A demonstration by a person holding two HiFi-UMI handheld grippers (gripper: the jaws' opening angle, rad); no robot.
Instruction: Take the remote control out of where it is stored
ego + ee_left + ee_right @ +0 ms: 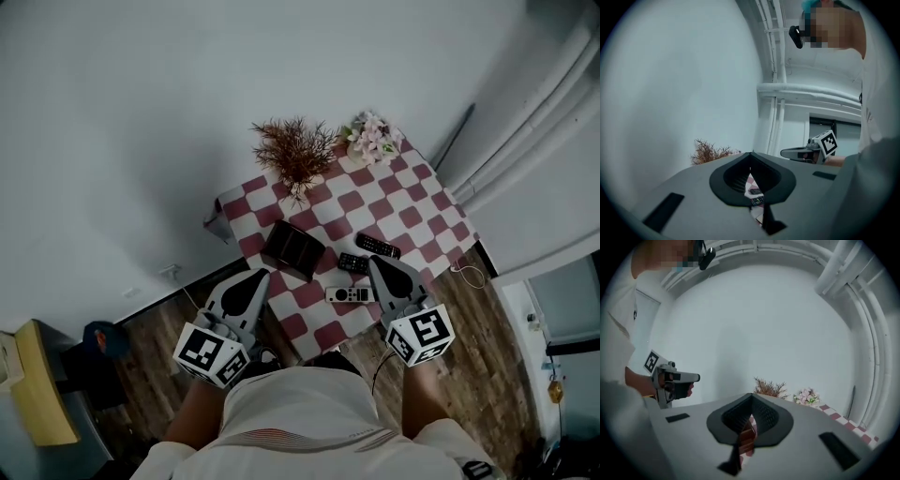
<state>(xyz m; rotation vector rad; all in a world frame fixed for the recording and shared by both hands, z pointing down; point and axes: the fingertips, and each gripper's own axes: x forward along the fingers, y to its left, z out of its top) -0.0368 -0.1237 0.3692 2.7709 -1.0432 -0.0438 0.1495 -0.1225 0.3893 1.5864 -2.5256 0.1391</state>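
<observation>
A black storage box stands on the red-and-white checked table; I cannot see into it. To its right, three remote controls lie on the cloth: a black one, a second black one and a light grey one. Through the left gripper's slit I glimpse the two dark remotes. My left gripper is raised in front of the box, jaws shut and empty. My right gripper hovers over the remotes, also shut on nothing. Both are held high near my body, and each shows in the other's view.
A dried brown plant and a pink flower bunch stand at the table's far edge against the white wall. A white cable hangs off the right corner. White pipes run down on the right. A yellow piece of furniture stands on the wooden floor to the left.
</observation>
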